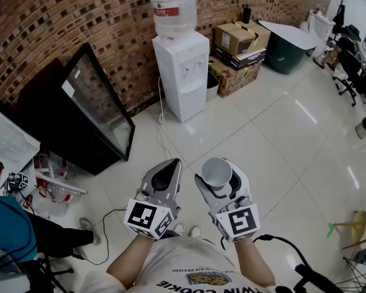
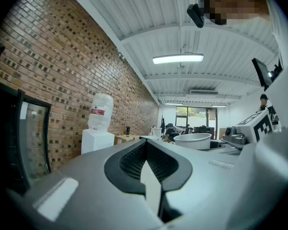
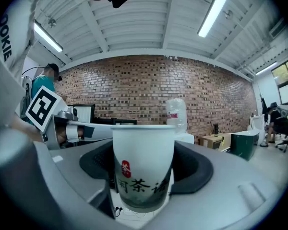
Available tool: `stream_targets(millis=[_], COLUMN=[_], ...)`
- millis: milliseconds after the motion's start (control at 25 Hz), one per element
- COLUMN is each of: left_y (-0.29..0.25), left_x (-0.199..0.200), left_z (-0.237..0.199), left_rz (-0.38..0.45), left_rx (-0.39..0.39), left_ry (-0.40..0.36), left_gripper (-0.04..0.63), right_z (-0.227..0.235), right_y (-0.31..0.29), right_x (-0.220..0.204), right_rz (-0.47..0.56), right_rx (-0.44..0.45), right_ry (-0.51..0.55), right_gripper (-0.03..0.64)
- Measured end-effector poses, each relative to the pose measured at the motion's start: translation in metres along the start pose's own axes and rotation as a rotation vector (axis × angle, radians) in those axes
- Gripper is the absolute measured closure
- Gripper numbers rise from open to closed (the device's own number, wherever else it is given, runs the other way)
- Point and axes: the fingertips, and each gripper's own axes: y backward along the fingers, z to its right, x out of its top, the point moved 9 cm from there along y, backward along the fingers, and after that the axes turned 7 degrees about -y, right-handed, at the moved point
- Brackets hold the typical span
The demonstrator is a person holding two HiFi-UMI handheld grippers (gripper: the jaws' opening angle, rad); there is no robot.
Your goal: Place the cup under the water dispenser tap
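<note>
A person stands on a glossy white tiled floor [image 1: 274, 127] and holds a claw in each hand, both level and pointing ahead. The right claw [image 1: 218, 174] grips a white paper cup [image 1: 216, 172]. Its dark padded jaws press on the cup from either side, and the cup stands upright with its open mouth up. From the right gripper view the cup shows a small red mark and dark printed characters low on its side. The left claw [image 1: 168, 171] is just beside the right one. Its jaws are drawn together with only a thin slit between the pads, and it holds nothing. The water dispenser [image 1: 183, 72], a white cabinet, stands well apart from the cup, ahead across the floor, against a brick wall [image 1: 79, 17]. A large clear bottle [image 1: 172, 5] with a red label sits upside down on top of it. To the right of the dispenser lie stacked cardboard boxes [image 1: 239, 38]. To its left a dark-framed glass panel [image 1: 100, 105] leans near the wall.
</note>
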Motion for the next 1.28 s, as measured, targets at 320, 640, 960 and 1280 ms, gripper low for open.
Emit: stream_targets(millis=[320, 640, 960, 1280], left_y=[-0.014, -0.036, -0.080, -0.149], left_x=[0.000, -0.011, -0.024, -0.038], left_z=[0.009, -0.003, -0.054, -0.128], left_rz=[0.009, 0.002, 0.001, -0.011], left_rx=[-0.013, -0.018, -0.019, -0.024], left_ry=[-0.004, -0.010, 0.015, 0.062], left_gripper=[0.603, 0.603, 0.603, 0.603], right_z=[0.010, 0.028, 0.051, 0.082], right_y=[0.005, -0.014, -0.080, -0.170], right_x=[-0.001, -0.002, -0.004, -0.004], right_rz=[-0.007, -0.004, -0.011, -0.048], right_rx=[0.010, 0.002, 0.006, -0.018], right_ry=[0.006, 0.015, 0.022, 0.013], right_gripper=[0.285, 0.285, 0.286, 0.286])
